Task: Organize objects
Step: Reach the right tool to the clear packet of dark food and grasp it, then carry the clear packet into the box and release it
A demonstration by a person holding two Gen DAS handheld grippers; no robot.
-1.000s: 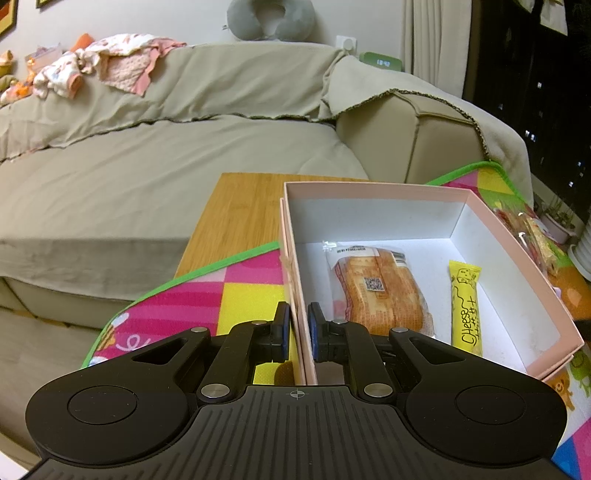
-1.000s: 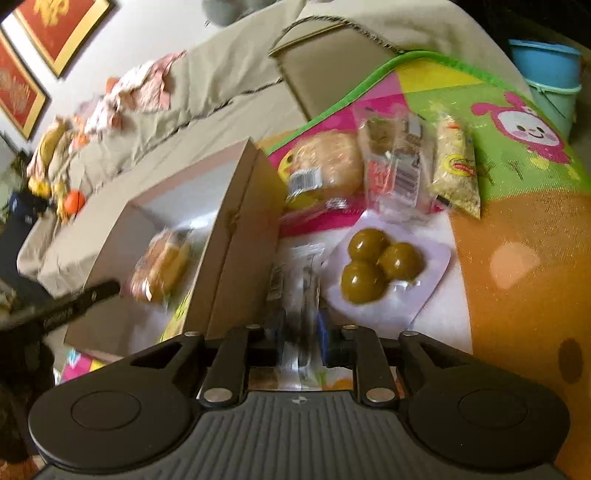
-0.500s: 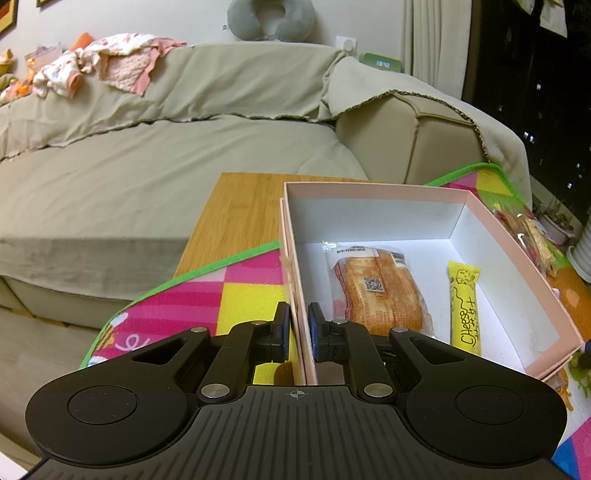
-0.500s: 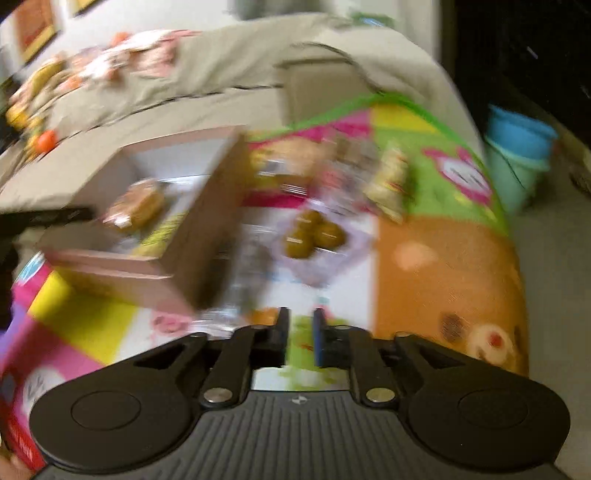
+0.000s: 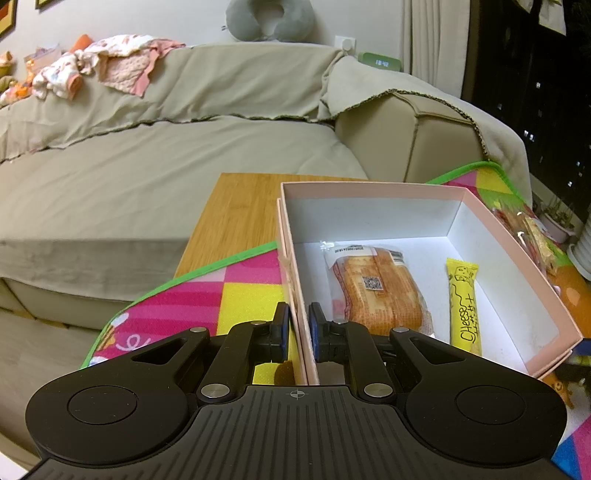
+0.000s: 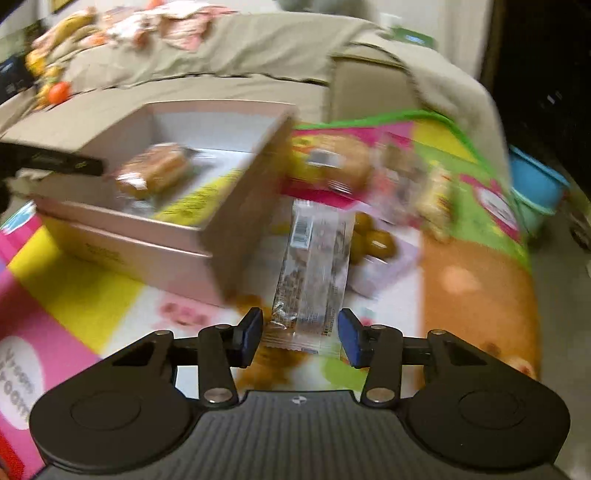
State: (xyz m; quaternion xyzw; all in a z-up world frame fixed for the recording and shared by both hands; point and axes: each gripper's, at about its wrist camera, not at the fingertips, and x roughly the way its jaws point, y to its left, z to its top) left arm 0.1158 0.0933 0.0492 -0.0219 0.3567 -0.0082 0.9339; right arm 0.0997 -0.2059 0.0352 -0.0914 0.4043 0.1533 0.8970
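Nearest in the left wrist view, the left hand-held gripper (image 5: 298, 332) is pinched on the near side wall of the pink box (image 5: 517, 254), one blue pad outside the wall and one inside. The box stands open on a bright patchwork mat (image 5: 207, 295) that covers part of the wooden table (image 5: 240, 206). On the box's white floor lie a wrapped bread loaf (image 5: 376, 291) just beyond the inner pad and, to its right and apart from it, a yellow cheese stick (image 5: 463, 306) lying lengthwise toward the near wall. Beyond the table stands a sofa (image 5: 166, 155) under a beige cover, with a heap of clothes (image 5: 96, 70) on its back and a grey neck pillow (image 5: 269, 18) above it.

In the right wrist view, which is blurred, the right hand-held gripper (image 6: 300, 338) has its jaws spread, having just been opening; the near end of a clear-wrapped snack bar (image 6: 314, 273) lies on the mat between the two blue pads, touched by neither. The bar lies just right of the box's corner. Behind it sits a pack of green round sweets (image 6: 373, 240), and farther back a wrapped round bun (image 6: 332, 162) and other packets too smeared to make out. A blue bucket (image 6: 535, 184) stands on the floor past the mat's right edge.
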